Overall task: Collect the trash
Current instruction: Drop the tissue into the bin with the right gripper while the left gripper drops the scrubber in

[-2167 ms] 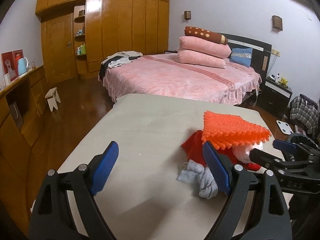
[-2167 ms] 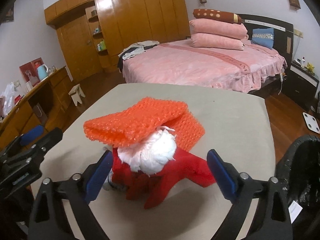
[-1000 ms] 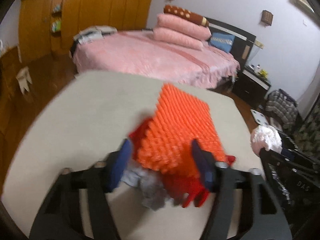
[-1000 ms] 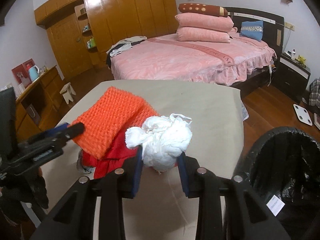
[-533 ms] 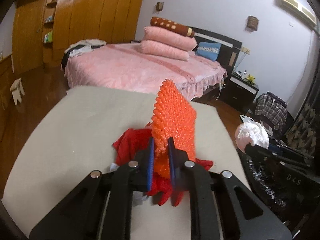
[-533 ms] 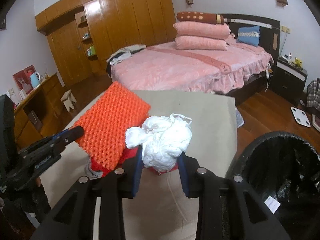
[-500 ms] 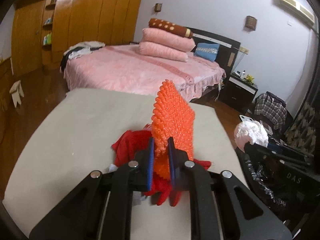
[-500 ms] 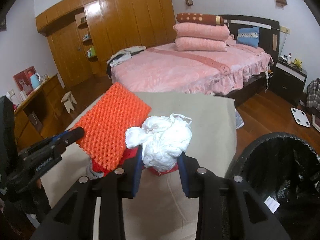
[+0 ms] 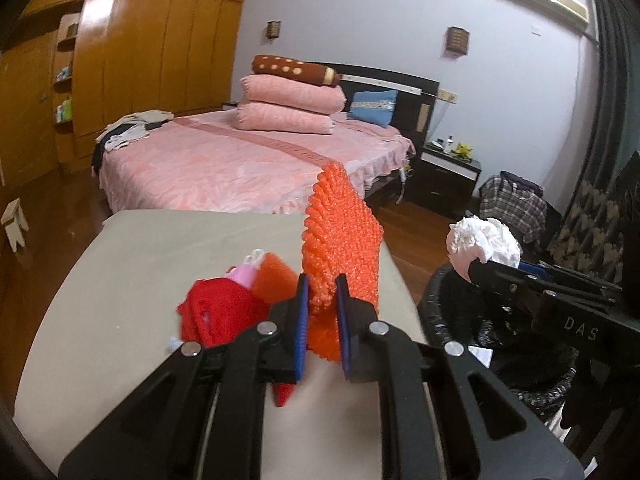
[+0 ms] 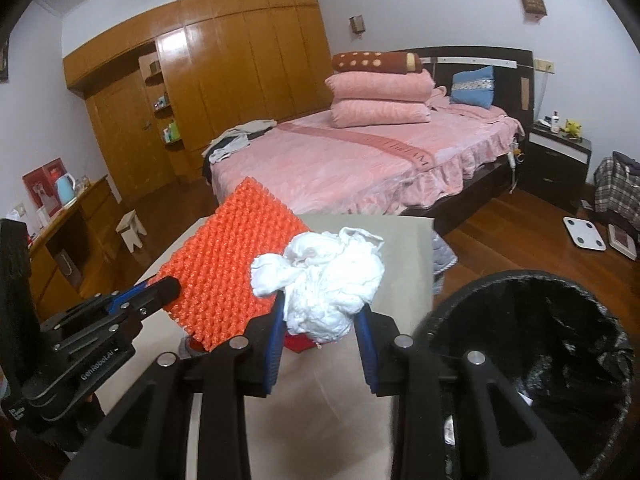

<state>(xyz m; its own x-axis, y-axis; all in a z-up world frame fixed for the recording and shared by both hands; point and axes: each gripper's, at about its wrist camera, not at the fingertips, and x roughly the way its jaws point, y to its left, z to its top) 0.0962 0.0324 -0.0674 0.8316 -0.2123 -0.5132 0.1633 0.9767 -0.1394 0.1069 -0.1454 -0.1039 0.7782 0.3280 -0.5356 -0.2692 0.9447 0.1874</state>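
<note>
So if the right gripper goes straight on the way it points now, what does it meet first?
Probably the beige table, beyond the white wad held in the right gripper; the bin sits off to its right. Depth is uncertain.

A flat beige padded bench (image 10: 404, 248) stands before the wide pink-covered bed (image 10: 344, 164). A round black-lined trash bin (image 10: 532, 344) sits right of the bench. A red crumpled cloth pile (image 9: 218, 312) lies on the bench, left of the upright orange knobbly foam sheet (image 9: 340, 240).
</note>
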